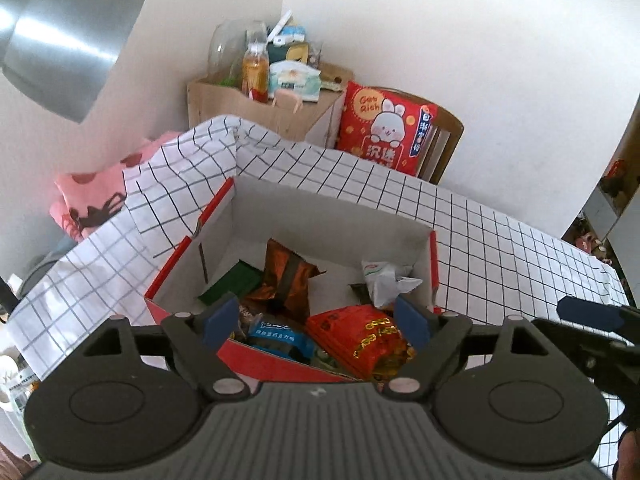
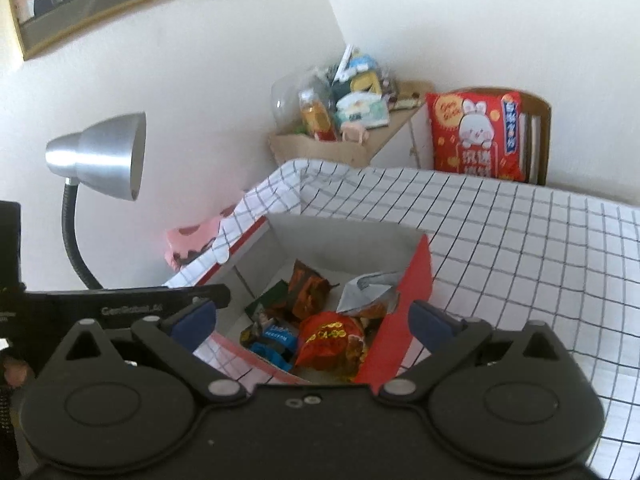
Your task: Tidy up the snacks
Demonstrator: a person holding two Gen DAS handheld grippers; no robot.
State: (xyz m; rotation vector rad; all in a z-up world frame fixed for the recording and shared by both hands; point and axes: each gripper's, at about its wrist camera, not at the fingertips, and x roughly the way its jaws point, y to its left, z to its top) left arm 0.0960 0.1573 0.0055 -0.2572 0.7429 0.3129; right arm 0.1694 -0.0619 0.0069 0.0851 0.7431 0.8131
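Left wrist view: left gripper (image 1: pixel 316 320), jaws wide and empty, hangs directly over the box (image 1: pixel 433 264) on the checked worktop (image 1: pixel 500 248); the red snack packet (image 1: pixel 356 336) lies just below, between the jaws.

Right wrist view: right gripper (image 2: pixel 314 322), jaws wide and empty; the same packet (image 2: pixel 330 338) lies ahead, slightly farther.

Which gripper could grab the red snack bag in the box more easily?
Probably the left gripper. It is open, and the red bag shows right between its fingers. The right gripper is open too, but the box's red wall stands between its right finger and the bag.
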